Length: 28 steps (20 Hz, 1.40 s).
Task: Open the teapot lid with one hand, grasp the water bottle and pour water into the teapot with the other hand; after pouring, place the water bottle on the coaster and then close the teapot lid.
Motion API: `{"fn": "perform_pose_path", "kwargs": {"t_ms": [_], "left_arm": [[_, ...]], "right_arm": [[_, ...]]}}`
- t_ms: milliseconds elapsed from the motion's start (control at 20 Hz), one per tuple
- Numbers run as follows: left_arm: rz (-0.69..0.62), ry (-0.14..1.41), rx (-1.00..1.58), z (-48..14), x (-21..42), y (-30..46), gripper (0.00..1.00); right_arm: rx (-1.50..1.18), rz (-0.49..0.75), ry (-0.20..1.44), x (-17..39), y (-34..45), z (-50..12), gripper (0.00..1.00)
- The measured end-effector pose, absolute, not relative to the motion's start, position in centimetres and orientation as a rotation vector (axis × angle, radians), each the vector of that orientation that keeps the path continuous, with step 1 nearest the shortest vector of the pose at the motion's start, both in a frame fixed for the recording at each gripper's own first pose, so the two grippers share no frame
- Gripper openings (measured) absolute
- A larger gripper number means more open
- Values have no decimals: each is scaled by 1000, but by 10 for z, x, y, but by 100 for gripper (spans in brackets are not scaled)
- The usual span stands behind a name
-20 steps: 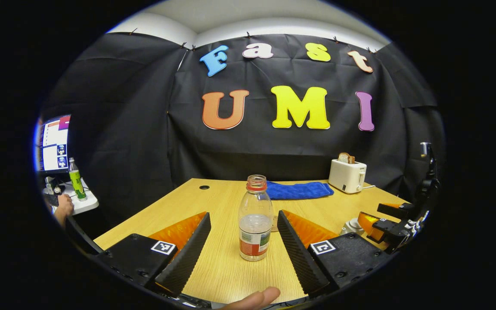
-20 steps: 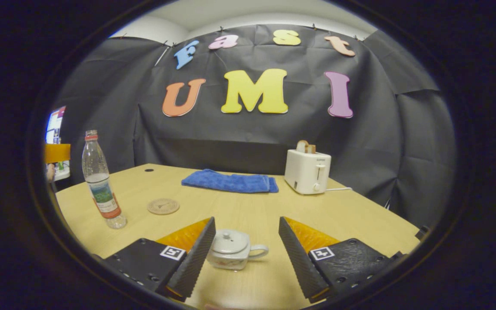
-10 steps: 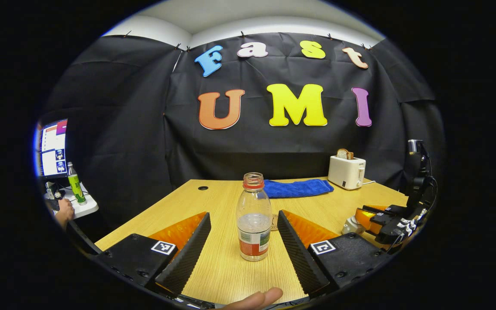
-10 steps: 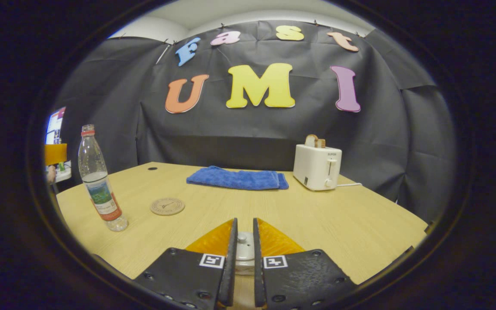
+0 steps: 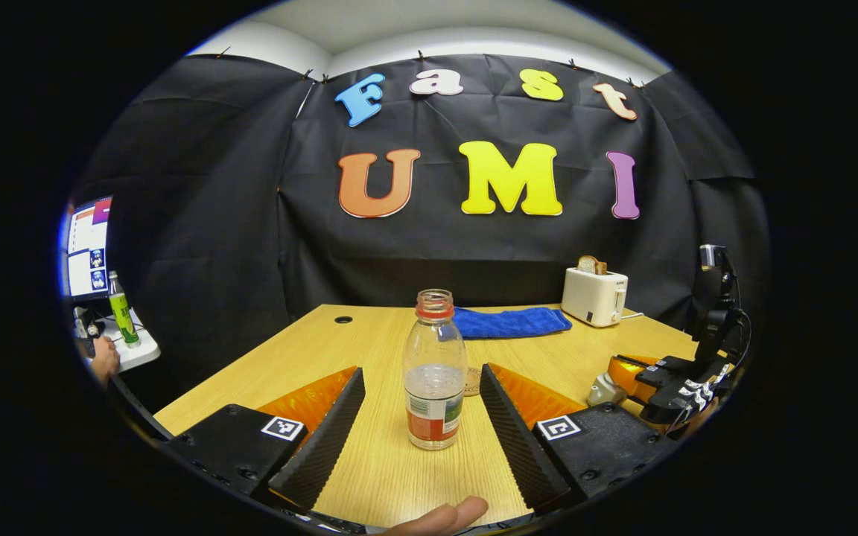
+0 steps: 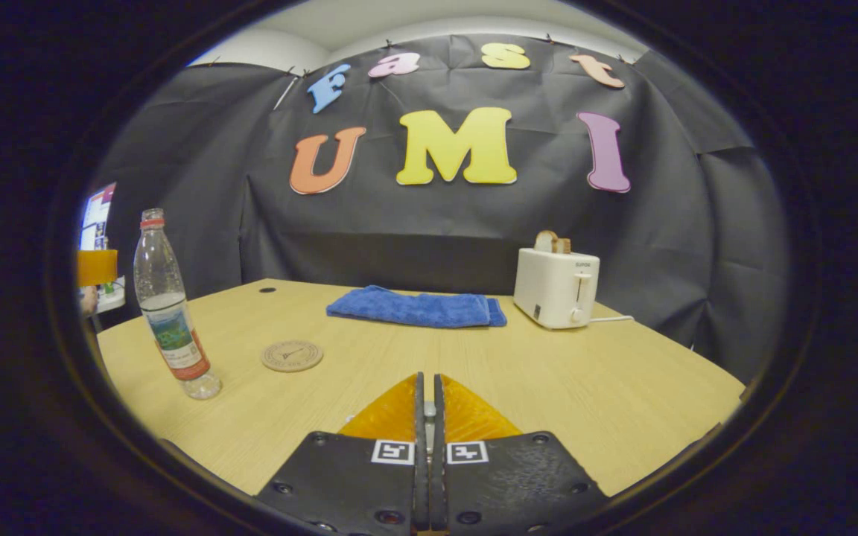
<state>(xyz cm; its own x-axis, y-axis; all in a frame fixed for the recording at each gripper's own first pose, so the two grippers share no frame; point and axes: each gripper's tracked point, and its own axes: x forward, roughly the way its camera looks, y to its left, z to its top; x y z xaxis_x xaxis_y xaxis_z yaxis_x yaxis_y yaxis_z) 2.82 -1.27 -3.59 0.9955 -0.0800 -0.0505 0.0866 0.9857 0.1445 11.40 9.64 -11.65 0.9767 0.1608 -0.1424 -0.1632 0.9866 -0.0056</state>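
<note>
My two grippers work at a light wooden table (image 6: 623, 387) set with a bottle and a teapot.

My left gripper (image 5: 421, 398), jaws wide apart, flanks the uncapped clear plastic water bottle (image 5: 434, 372) without touching; its label is unreadable. My right gripper (image 6: 427, 417) has its jaws nearly together on something pale between them; the left gripper view shows it over the small white teapot (image 5: 603, 388) near the table's right edge. The round cork coaster (image 6: 292, 355) lies just beside the bottle. The white toaster (image 6: 556, 286) carries small lettering I can't read.

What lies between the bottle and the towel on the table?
The coaster lies there, on the table, apart from both the bottle and the towel. The right gripper view shows this clearly.
</note>
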Motion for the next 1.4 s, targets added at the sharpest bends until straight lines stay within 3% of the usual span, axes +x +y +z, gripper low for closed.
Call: {"fn": "perform_pose_path", "kwargs": {"t_ms": [700,1400], "left_arm": [[-119,-8,205,-65,62,-22,98],[-132,-33,207,-81,124,-21,95]], "right_arm": [[3,173,22,78,63,-68,0],[95,80,-22,82,-4,-37,0]]}}
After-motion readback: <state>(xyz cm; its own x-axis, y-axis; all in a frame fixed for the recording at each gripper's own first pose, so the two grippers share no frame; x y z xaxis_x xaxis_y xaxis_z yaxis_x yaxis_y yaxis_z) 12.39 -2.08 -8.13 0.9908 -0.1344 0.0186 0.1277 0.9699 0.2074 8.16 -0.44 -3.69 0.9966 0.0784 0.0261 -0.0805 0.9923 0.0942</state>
